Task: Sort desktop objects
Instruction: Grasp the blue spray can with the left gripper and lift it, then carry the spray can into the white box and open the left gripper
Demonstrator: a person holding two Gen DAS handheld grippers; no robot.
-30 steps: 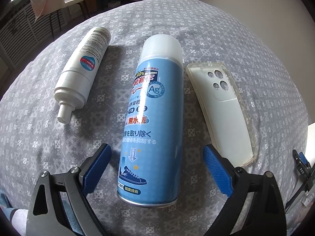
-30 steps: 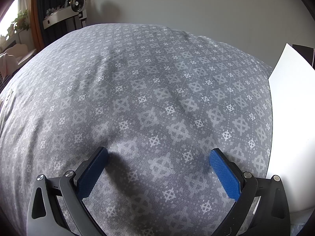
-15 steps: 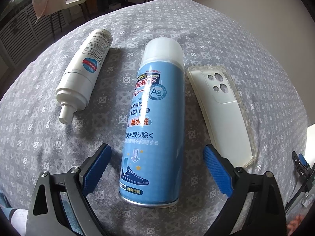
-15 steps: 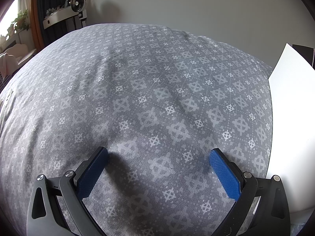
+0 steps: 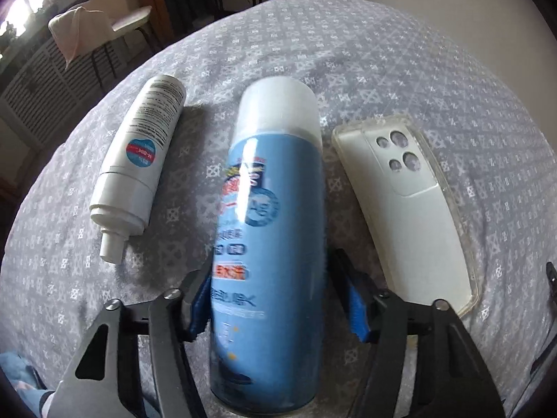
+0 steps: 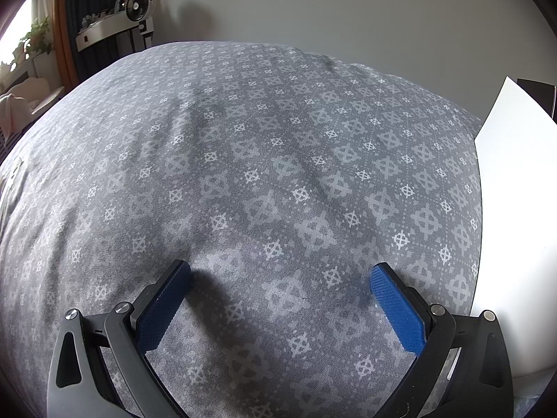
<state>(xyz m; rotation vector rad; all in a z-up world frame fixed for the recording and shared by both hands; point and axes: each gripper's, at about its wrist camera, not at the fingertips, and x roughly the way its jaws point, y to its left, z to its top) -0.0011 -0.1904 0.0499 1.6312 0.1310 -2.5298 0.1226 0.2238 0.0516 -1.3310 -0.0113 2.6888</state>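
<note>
So the step in hand is the pickup of the blue spray can (image 5: pixel 268 244). In the left wrist view it lies lengthwise down the middle of the frame on the grey patterned cloth (image 5: pixel 400 69), white cap toward the top, base at the bottom edge. The left gripper (image 5: pixel 275 304) has it between its blue pads (image 5: pixel 357 310) and the jaws are closing on the lower half of the body right now. The pads look pressed up against both sides of the can, so I'd call that a grasp, though the can is a bit blurred, so it may not be settled yet.

Either side of it: a white bottle (image 5: pixel 139 163) lying at the left of the frame, nozzle pointing toward the bottom, and a clear phone case (image 5: pixel 417 209) at the right, camera holes toward the top. Both sit just beside the can but not touching it, as far as I can tell.

The right gripper (image 6: pixel 280 308) is doing nothing much. In its own view it hangs over bare cloth with its jaws spread wide and nothing between them. There's a white board or sheet (image 6: pixel 515 209) along the right edge of that frame; can't tell what it's for.

Next move, my guess: finish the squeeze, then lift straight off the cloth. It's a smooth round can gripped low, so it could tip cap-down or slide, and a sideways drag might bump the case or bottle.
</note>
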